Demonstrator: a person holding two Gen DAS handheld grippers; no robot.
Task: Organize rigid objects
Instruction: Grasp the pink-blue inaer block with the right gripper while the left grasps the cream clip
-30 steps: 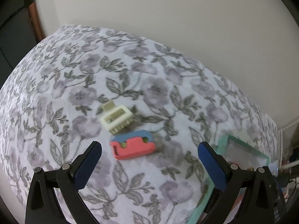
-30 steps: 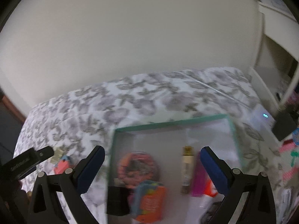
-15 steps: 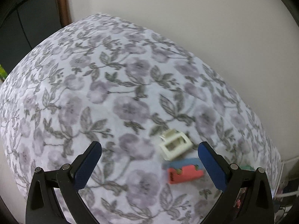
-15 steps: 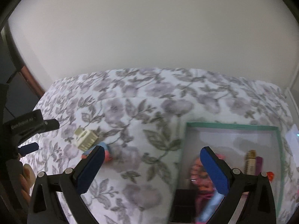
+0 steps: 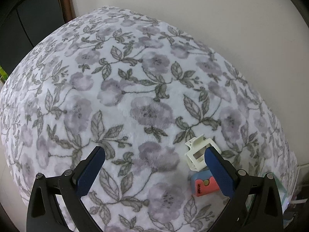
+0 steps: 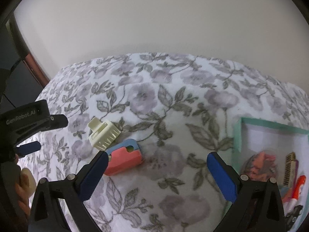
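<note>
A cream plastic clip [image 6: 103, 134] and a pink-and-blue eraser-like block [image 6: 124, 157] lie side by side on the floral blanket [image 6: 173, 106]. In the left wrist view the clip [image 5: 197, 155] and block [image 5: 202, 184] sit at the lower right, partly behind the right finger. My left gripper [image 5: 154, 172] is open and empty over bare blanket; it also shows at the left of the right wrist view [image 6: 29, 135]. My right gripper [image 6: 157, 174] is open and empty, its left finger just in front of the block. A teal-rimmed tray [image 6: 237, 135] at right holds several small objects.
A plain wall [image 6: 154, 29] runs behind the blanket-covered surface. A dark door frame [image 5: 63, 0] stands at the far left. The tray's contents include a pink round thing [image 6: 260, 162] and a brown-capped stick [image 6: 289, 166].
Both grippers swung left. The clip and block slid to the left view's lower right. In the right view the tray moved to the right edge and the clip and block came to centre-left.
</note>
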